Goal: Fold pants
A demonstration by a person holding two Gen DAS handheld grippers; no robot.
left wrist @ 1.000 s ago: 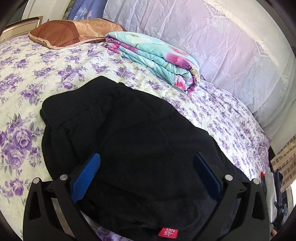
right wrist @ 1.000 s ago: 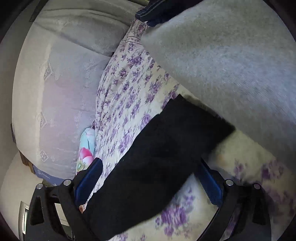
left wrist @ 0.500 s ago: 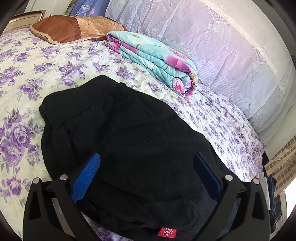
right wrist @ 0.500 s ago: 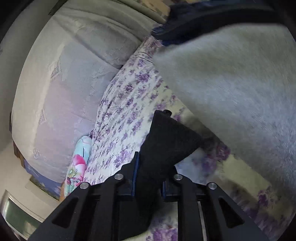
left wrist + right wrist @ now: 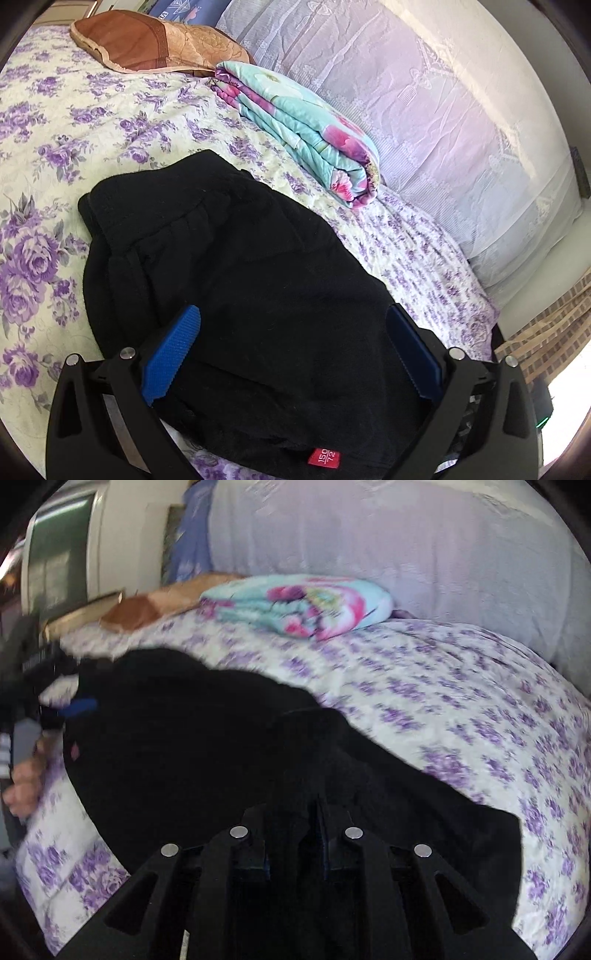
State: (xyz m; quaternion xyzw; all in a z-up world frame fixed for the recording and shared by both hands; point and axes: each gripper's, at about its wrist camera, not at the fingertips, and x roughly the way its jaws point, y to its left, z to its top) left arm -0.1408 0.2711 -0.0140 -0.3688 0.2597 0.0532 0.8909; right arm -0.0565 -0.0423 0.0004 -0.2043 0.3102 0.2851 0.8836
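Note:
The black pants [image 5: 240,288] lie on the floral bedspread [image 5: 55,122], waistband end toward the far left, a red size tag [image 5: 323,458] at the near edge. My left gripper [image 5: 291,336] is open, its blue pads on either side above the pants' upper part. In the right wrist view the pants [image 5: 192,746] stretch across the bed, and my right gripper [image 5: 295,812] is shut on a fold of the black cloth. The left gripper's blue pad [image 5: 83,706] shows at the far left there.
A folded turquoise and pink quilt [image 5: 303,125] and a brown pillow [image 5: 155,44] lie at the back of the bed, also in the right wrist view [image 5: 303,605]. A lilac lace curtain [image 5: 443,110] hangs behind. The bed's edge drops off at the right [image 5: 491,317].
My right gripper shut on the pants leg, then swung round with it toward the waist end. The left gripper stayed open over the pants and shifted slightly.

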